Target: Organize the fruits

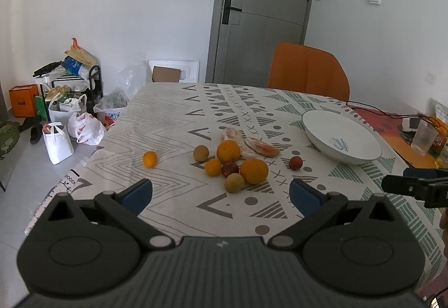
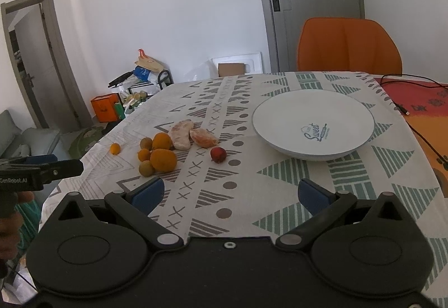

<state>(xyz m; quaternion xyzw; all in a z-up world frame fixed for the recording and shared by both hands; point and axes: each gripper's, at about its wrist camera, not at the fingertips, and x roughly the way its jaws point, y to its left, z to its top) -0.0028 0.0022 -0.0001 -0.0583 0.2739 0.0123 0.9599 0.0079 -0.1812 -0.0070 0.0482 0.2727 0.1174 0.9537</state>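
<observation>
A cluster of fruit lies mid-table: two large oranges point(image 1: 254, 171) point(image 1: 228, 151), small oranges point(image 1: 213, 167), yellow-green fruits point(image 1: 234, 182), a dark red fruit point(image 1: 230, 169) and peeled citrus pieces point(image 1: 261, 146). One small orange point(image 1: 149, 159) sits apart to the left, one red fruit point(image 1: 296, 162) apart to the right. An empty white bowl point(image 1: 361, 157) stands right of them; it also shows in the right wrist view point(image 2: 280, 117). My left gripper point(image 1: 221, 196) is open and empty, near the fruit cluster point(image 2: 163, 159). My right gripper point(image 2: 229, 193) is open and empty, before the bowl.
The table point(image 2: 280, 182) carries a patterned cloth. An orange chair point(image 2: 350, 47) stands at the far side. A glass point(image 1: 425, 137) and cables point(image 2: 420, 129) lie at the right end. Bags and boxes point(image 1: 61, 117) crowd the floor on the left.
</observation>
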